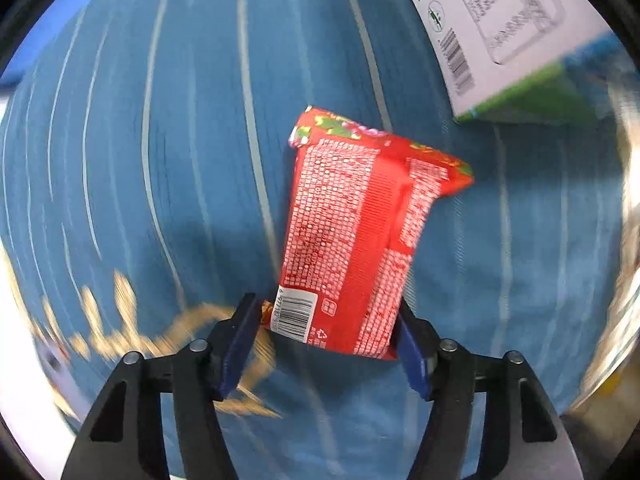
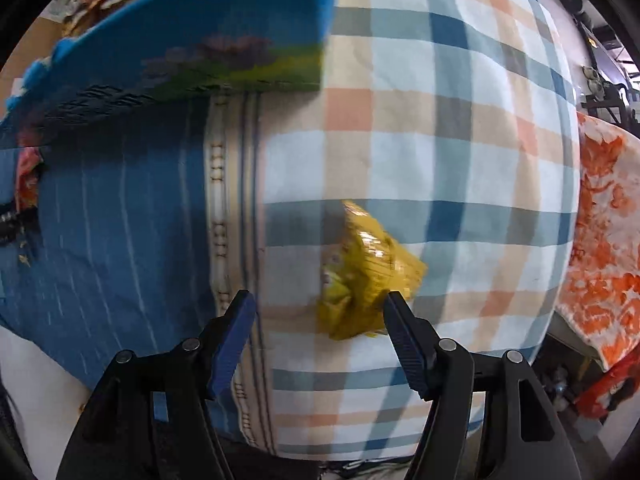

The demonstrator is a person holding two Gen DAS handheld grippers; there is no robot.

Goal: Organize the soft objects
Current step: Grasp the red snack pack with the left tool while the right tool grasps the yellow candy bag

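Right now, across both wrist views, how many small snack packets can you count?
2. A red packet lies on the blue striped cloth between the left claw's fingers; a yellow packet sits on the checked cloth. Others may be hidden.

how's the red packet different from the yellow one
The red packet is long and fairly flat, lying on blue striped cloth; the yellow packet is smaller and crumpled, on checked cloth. The red one has a barcode showing; none shows on the yellow. Both are soft packets between gripper fingers.

Left claw (image 1: 326,334) clamped, right claw (image 2: 318,318) agape, both pointing steeply downward.
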